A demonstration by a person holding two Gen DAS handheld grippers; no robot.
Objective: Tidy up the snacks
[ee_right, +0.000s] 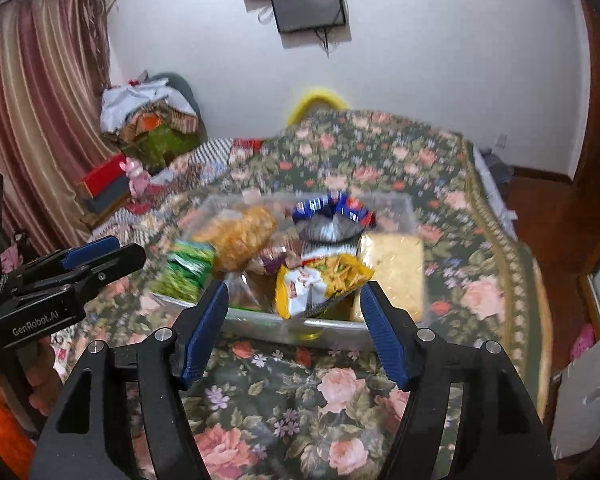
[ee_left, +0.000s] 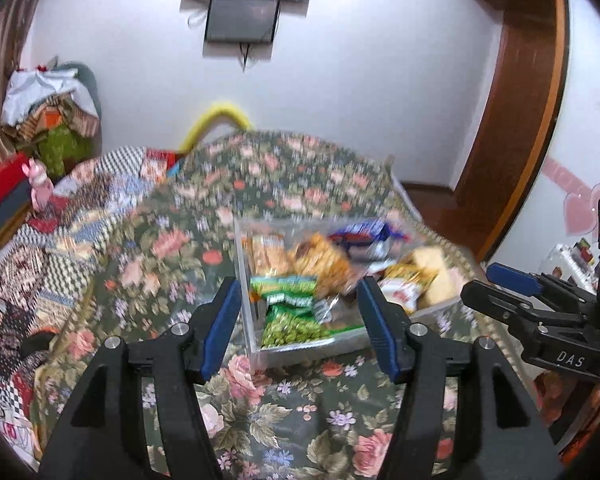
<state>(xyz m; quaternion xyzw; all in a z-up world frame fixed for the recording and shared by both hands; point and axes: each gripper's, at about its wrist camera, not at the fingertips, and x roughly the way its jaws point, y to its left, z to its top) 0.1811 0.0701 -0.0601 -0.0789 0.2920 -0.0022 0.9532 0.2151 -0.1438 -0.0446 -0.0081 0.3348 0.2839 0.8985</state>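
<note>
A clear plastic bin [ee_left: 300, 350] sits on a floral bedspread [ee_left: 300, 420] and holds several snack packets. In the left wrist view I see a green pea packet [ee_left: 290, 312], an orange chip bag [ee_left: 320, 260] and a blue-white packet [ee_left: 364, 236]. In the right wrist view the bin [ee_right: 292, 326] shows a yellow-white packet [ee_right: 320, 284], a pale cracker pack [ee_right: 394, 268], the green packet [ee_right: 186, 270] and the blue packet [ee_right: 332, 210]. My left gripper [ee_left: 298, 320] is open and empty, just before the bin. My right gripper [ee_right: 294, 322] is open and empty, at the bin's near rim.
The right gripper shows at the right of the left wrist view [ee_left: 512, 284]; the left gripper shows at the left of the right wrist view [ee_right: 88, 260]. A patchwork blanket [ee_left: 60, 240] and piled clothes [ee_left: 52, 116] lie to the left. A wooden door frame [ee_left: 516, 120] stands right.
</note>
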